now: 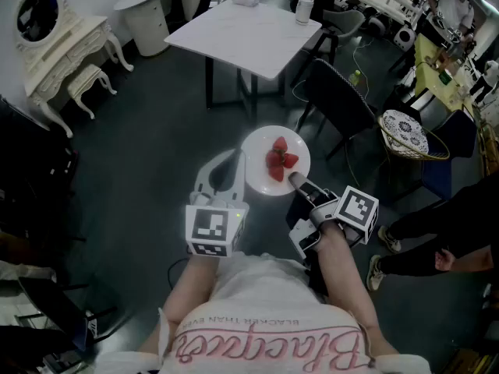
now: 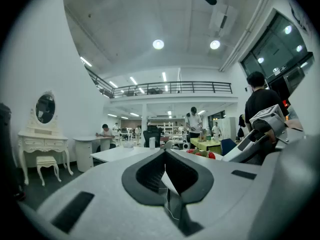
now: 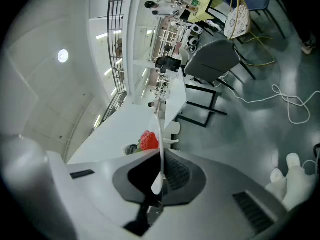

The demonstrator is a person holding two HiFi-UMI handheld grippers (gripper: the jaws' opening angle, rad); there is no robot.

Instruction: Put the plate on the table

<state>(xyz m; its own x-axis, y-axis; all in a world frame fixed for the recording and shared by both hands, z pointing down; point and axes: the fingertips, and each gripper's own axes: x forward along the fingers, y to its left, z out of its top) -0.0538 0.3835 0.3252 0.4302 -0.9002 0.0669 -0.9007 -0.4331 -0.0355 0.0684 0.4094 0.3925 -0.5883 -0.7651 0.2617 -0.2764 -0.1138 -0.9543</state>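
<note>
White table (image 1: 257,29) stands far ahead, well apart from the plate (image 1: 259,179), held over the floor by 2 grippers: left gripper (image 1: 232,166) clamped on its left rim, right gripper (image 1: 299,181) on its near-right rim. Strawberries (image 1: 279,160) lie on it

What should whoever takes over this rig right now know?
Left gripper: fingers shut on the left rim of the round white plate.
Right gripper: fingers shut on the plate's right rim.
Plate: carries red strawberries and is held in the air over the dark floor, short of the white rectangular table ahead.
Done: plate gripped on both sides.
Left: carry it forward, set it on the table away from the pale cup at the far edge, then open both grippers.
</note>
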